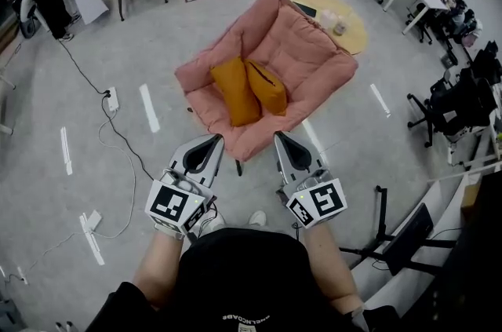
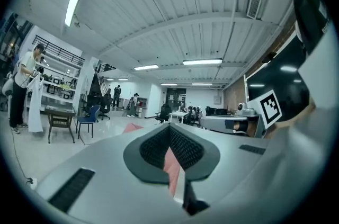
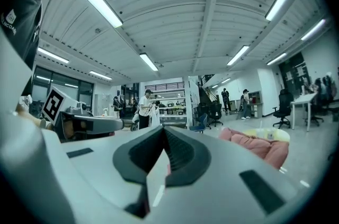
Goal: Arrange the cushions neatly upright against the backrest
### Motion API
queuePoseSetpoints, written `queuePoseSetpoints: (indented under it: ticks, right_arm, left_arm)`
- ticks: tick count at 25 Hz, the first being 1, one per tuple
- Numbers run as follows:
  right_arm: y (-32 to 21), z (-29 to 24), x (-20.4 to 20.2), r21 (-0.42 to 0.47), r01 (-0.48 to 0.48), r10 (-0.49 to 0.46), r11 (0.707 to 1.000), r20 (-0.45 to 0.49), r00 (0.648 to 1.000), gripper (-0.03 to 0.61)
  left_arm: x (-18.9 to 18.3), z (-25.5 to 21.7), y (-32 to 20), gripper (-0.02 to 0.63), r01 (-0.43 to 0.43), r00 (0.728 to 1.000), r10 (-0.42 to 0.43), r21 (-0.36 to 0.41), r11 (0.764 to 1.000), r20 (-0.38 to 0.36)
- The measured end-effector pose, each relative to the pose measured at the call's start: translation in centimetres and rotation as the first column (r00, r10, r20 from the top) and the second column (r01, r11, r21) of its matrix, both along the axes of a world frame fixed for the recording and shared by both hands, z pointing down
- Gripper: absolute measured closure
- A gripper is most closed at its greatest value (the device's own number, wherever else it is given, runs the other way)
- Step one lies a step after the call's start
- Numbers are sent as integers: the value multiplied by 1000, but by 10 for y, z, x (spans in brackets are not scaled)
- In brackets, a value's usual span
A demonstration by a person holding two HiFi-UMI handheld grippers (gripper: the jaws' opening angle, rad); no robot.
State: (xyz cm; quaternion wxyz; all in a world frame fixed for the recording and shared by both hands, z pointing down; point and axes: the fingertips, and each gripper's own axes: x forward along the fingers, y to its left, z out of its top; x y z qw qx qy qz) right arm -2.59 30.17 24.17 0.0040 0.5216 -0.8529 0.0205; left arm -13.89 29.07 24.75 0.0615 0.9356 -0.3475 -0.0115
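Hovering pressed together and empty, the left tool and right tool are not yet touching the slumped orange cushions.

White print on black shirt, behind both pairs of jaws: too small to read. No other legible text.

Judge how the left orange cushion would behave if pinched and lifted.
The left orange cushion looks plump and creased, so it probably squashes and sags when pinched. It likely weighs little for its bulk. Set on the padded pink chair, it may slump rather than stand.
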Motion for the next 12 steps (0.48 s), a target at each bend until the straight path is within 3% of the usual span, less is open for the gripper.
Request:
queuePoseSetpoints:
  ticks: [12]
  right_arm:
    - [-32,22,-19,-56,-73,70,996,-45,996,569]
  left_arm:
    - [-49,21,-34,601,2,1000,-3,-68,998,-20]
